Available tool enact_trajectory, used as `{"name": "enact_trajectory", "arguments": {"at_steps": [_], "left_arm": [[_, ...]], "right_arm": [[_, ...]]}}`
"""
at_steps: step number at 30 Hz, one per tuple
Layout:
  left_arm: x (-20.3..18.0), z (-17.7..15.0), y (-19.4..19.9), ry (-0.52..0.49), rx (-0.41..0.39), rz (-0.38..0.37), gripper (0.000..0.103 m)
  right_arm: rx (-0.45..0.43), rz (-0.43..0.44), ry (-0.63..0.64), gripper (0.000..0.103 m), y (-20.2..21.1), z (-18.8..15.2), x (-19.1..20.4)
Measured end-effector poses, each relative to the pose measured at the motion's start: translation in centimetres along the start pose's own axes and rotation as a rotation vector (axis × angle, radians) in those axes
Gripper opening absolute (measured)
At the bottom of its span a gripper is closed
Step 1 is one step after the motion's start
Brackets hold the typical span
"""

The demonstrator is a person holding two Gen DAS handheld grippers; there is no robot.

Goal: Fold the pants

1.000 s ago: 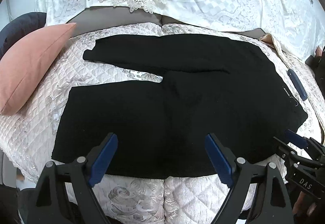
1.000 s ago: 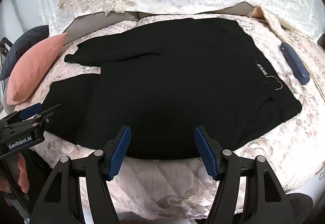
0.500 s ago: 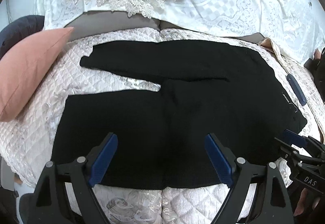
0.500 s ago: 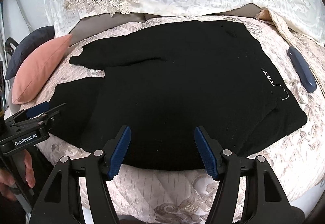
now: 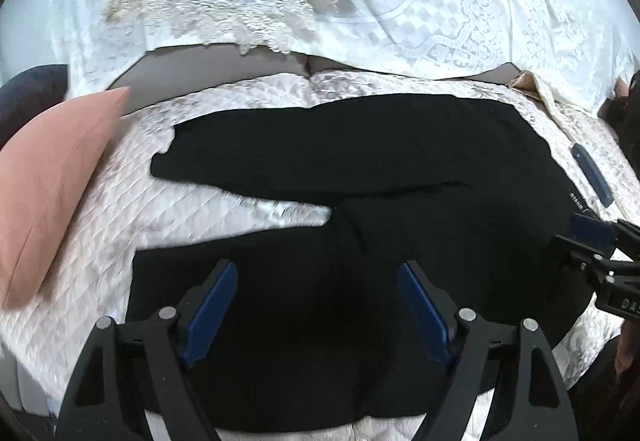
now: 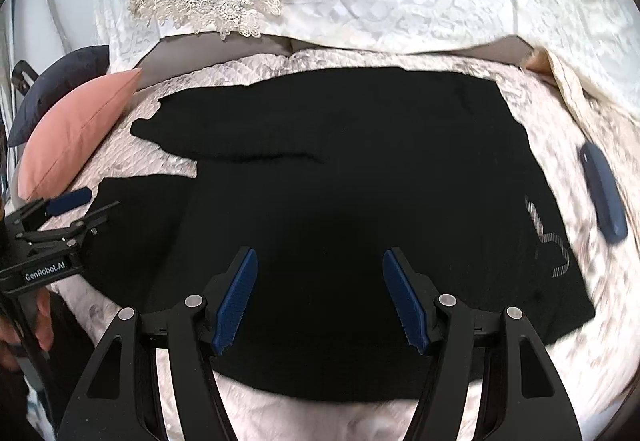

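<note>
Black pants (image 5: 360, 225) lie flat on a quilted sofa seat, legs pointing left, waist to the right; they also show in the right wrist view (image 6: 340, 201). A small white logo (image 6: 548, 241) sits near the waist. My left gripper (image 5: 316, 305) is open and empty, hovering over the near leg. My right gripper (image 6: 320, 293) is open and empty, over the pants' near edge toward the waist. Each gripper shows at the edge of the other's view: the right one (image 5: 600, 257), the left one (image 6: 60, 225).
A pink cushion (image 5: 48, 185) lies at the left end of the seat; it also shows in the right wrist view (image 6: 76, 129). A dark blue flat object (image 6: 604, 197) lies right of the waist. A lace-trimmed white cover (image 5: 360, 1) drapes the backrest.
Both grippers have moved forward and lower over the pants, so the near edge now lies under the fingers. The pants have not moved. Both stay open.
</note>
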State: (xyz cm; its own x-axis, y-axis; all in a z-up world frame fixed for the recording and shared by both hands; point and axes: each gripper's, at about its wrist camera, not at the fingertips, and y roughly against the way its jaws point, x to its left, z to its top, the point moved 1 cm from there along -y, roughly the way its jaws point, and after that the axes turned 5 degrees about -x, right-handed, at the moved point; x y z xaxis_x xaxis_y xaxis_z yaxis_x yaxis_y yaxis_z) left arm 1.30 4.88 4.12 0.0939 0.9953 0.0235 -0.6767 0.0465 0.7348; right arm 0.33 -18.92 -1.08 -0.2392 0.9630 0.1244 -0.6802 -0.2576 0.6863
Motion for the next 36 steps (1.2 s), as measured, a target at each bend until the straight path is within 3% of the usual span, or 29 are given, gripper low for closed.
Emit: {"name": "enact_trajectory", "arguments": {"at_steps": [9, 13, 17, 25, 28, 30, 34, 36], "left_arm": [[3.8, 8.0, -6.1, -0.084, 0.001, -0.052, 0.084], [4.9, 10.9, -9.4, -0.122, 0.023, -0.110, 0.084], [4.8, 12.7, -13.3, -0.246, 0.024, -0.099, 0.084], [6.3, 15.1, -20.3, -0.357, 0.067, -0.109, 0.084], [7.1, 15.7, -22.1, -0.388, 0.093, -0.147, 0.085], [7.4, 15.6, -23.3, -0.393, 0.155, -0.211, 0.085], [7.1, 14.1, -24.9, -0.470, 0.224, -0.241, 0.089], [6.9, 13.7, -25.1, -0.498, 0.190, -0.227, 0.096]], "right_arm": [[0.005, 0.031, 0.136, 0.066, -4.2, 6.7, -2.9], [-0.001, 0.040, 0.162, 0.066, -6.9, 10.1, -4.9], [0.015, 0.037, 0.226, 0.066, -10.2, 12.9, -6.4], [0.090, 0.008, 0.259, 0.066, -17.4, 17.6, -10.9], [0.120, 0.007, 0.298, 0.066, -19.4, 18.7, -12.0], [0.136, 0.036, 0.303, 0.066, -20.5, 19.3, -12.8], [0.176, 0.106, 0.301, 0.067, -22.5, 20.0, -14.0], [0.202, 0.146, 0.311, 0.068, -23.3, 19.7, -14.2]]}}
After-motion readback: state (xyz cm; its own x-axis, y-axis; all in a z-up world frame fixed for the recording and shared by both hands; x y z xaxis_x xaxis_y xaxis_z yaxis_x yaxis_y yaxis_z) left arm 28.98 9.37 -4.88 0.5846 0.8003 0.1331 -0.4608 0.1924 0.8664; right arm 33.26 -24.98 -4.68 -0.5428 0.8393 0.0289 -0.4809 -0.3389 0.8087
